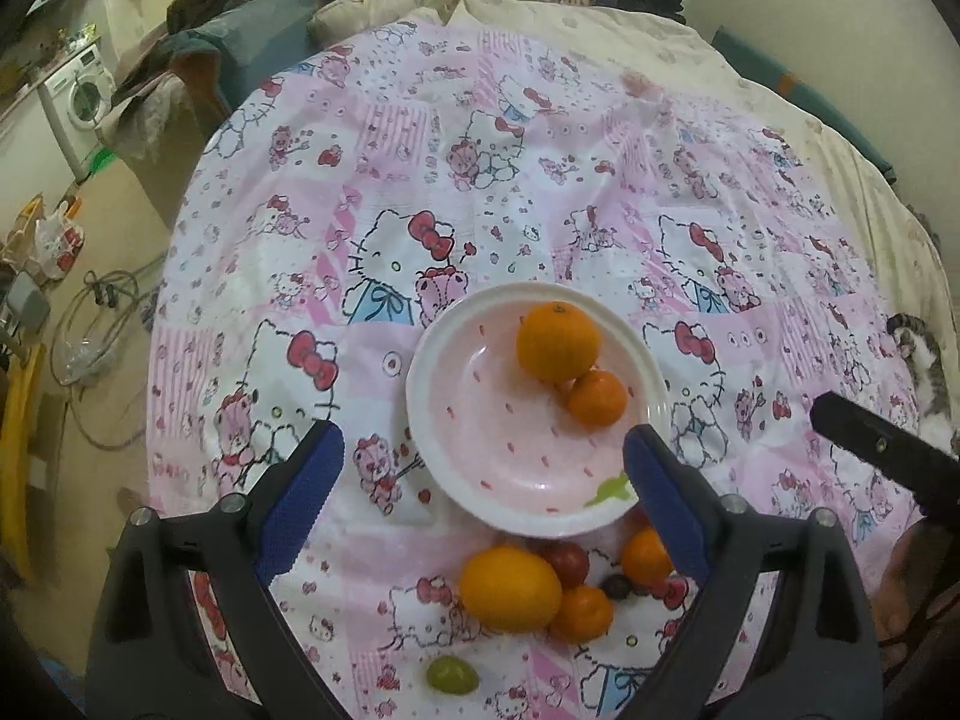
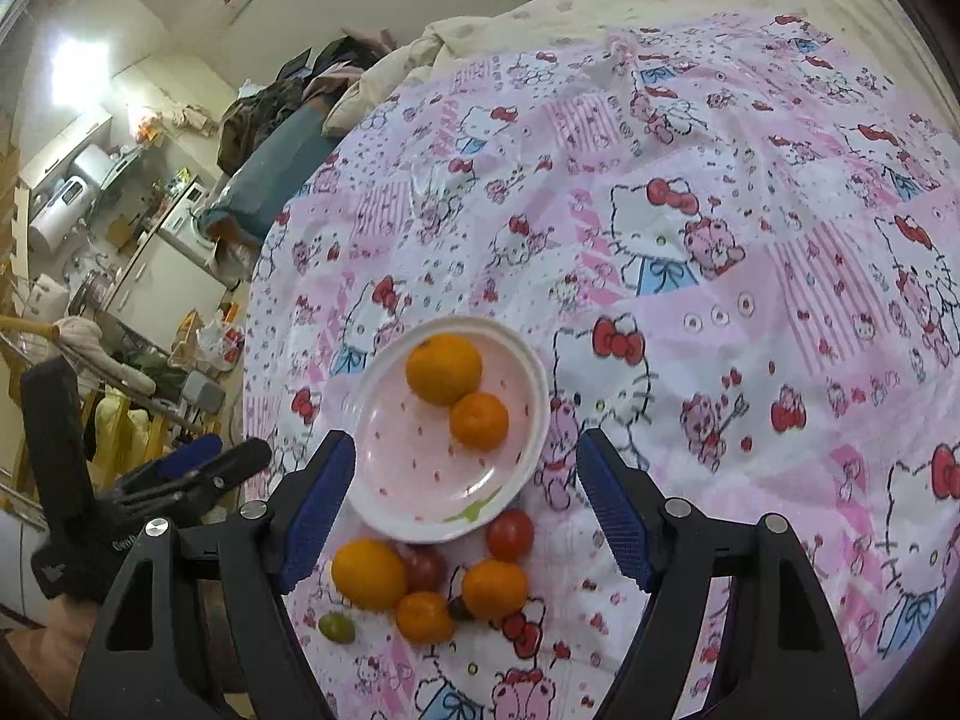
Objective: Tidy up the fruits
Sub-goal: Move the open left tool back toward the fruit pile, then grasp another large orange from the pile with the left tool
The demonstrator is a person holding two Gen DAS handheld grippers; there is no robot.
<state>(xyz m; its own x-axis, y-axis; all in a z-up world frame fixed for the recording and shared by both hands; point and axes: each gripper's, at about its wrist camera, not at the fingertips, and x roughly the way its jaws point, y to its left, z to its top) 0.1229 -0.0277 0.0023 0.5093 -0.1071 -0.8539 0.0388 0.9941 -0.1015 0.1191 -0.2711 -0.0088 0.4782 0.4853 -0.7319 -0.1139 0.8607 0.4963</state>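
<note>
A: What are the left gripper (image 1: 483,468) jaws doing?

B: They are standing wide apart and holding nothing. Nearest, below their tips, a loose heap is lying on the bed cover (image 1: 420,120): a grape (image 1: 452,674), a big orange (image 1: 510,587), a mandarin (image 1: 581,613), a tomato (image 1: 567,561), and another mandarin (image 1: 645,555) half hidden by the right-hand jaw.

A: And the right gripper (image 2: 465,501)?

B: Its jaws are also gaping, gripping nothing. The same heap is sitting between them, toward the left-hand jaw, with a second tomato (image 2: 509,534) just beyond.

A: Further out?

B: The plate (image 1: 432,420) is lying just past the jaw tips, touching the heap's far edge. It is carrying an orange (image 1: 558,341) and a smaller mandarin (image 1: 596,397), which are touching each other.
</note>
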